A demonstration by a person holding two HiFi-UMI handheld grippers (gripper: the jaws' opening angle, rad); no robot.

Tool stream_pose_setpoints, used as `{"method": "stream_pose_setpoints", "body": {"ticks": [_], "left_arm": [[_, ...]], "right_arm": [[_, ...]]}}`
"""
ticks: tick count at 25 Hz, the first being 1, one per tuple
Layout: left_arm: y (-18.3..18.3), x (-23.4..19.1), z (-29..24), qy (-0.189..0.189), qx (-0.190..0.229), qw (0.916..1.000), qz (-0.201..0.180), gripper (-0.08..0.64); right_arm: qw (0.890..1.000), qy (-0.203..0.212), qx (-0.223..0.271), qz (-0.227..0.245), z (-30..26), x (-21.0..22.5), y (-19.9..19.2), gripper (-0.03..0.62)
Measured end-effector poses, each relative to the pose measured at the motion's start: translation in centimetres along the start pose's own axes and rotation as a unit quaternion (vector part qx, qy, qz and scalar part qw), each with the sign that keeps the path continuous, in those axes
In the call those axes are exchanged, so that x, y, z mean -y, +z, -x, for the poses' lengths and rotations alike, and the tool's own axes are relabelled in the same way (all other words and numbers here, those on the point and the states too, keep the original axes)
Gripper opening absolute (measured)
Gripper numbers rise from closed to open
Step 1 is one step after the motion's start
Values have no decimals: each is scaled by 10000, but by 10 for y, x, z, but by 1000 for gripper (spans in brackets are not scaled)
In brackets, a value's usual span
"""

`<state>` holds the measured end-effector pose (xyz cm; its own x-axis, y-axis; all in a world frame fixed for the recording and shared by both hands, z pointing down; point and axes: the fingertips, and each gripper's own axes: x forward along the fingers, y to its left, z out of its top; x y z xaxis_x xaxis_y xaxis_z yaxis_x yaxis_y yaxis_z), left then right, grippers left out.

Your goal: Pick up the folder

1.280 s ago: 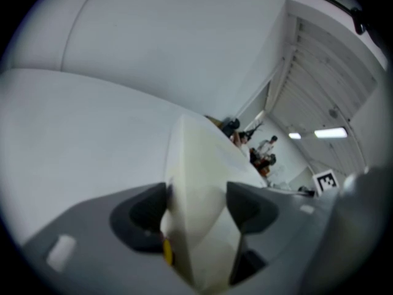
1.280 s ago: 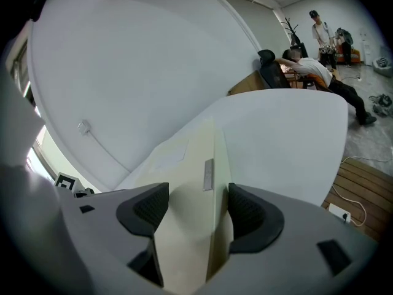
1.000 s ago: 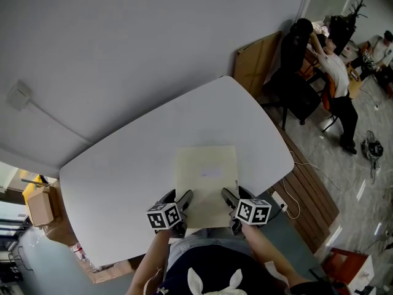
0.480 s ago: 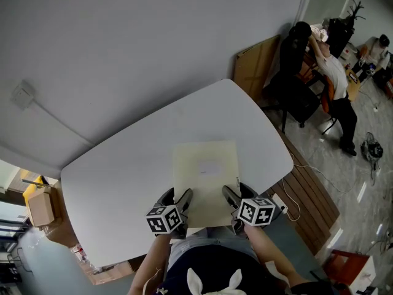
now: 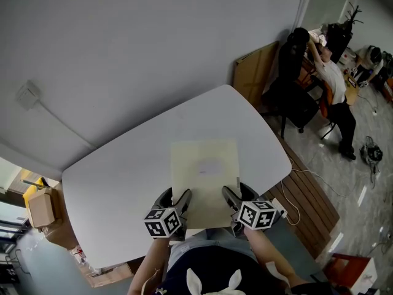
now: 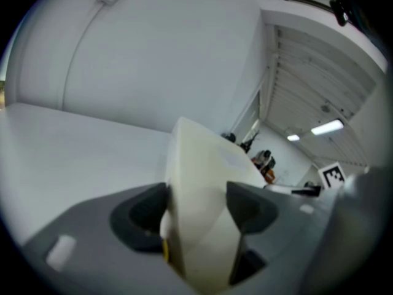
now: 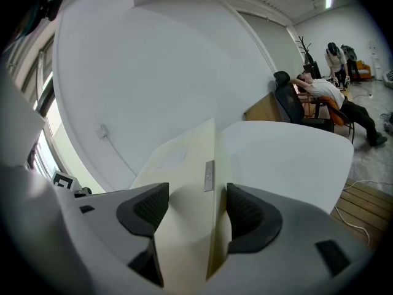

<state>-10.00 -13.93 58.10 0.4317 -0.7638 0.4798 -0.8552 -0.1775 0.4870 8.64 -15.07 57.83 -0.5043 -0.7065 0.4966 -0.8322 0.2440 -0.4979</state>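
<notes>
A pale cream folder (image 5: 204, 176) lies over the near middle of the white table (image 5: 116, 165); its near edge reaches both grippers. My left gripper (image 5: 174, 204) holds its near left corner, and my right gripper (image 5: 236, 203) holds its near right corner. In the left gripper view the folder (image 6: 199, 183) bulges between the two dark jaws of the left gripper (image 6: 196, 212). In the right gripper view the folder (image 7: 181, 165), with a small metal clip on its edge, sits pinched in the right gripper (image 7: 191, 211). Whether the folder's far end touches the table cannot be told.
A person (image 5: 331, 82) sits slumped at a desk with a black chair (image 5: 291, 72) at the back right. A brown board (image 5: 253, 71) leans on the wall behind the table. A cardboard box (image 5: 40, 209) stands at the left; wooden slats (image 5: 310, 198) lie right of the table.
The folder looks slightly larger and its far edge sits a little further up the picture. Both grippers stay at its near corners, almost unmoved.
</notes>
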Motion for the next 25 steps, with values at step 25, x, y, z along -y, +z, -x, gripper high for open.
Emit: {"method": "stream_pose_setpoints", "body": {"ticks": [25], "left_arm": [[60,46,45,136,816,9943,-677,293]], "right_arm": [[9947,321,806,559,42,-40,59,279]]}}
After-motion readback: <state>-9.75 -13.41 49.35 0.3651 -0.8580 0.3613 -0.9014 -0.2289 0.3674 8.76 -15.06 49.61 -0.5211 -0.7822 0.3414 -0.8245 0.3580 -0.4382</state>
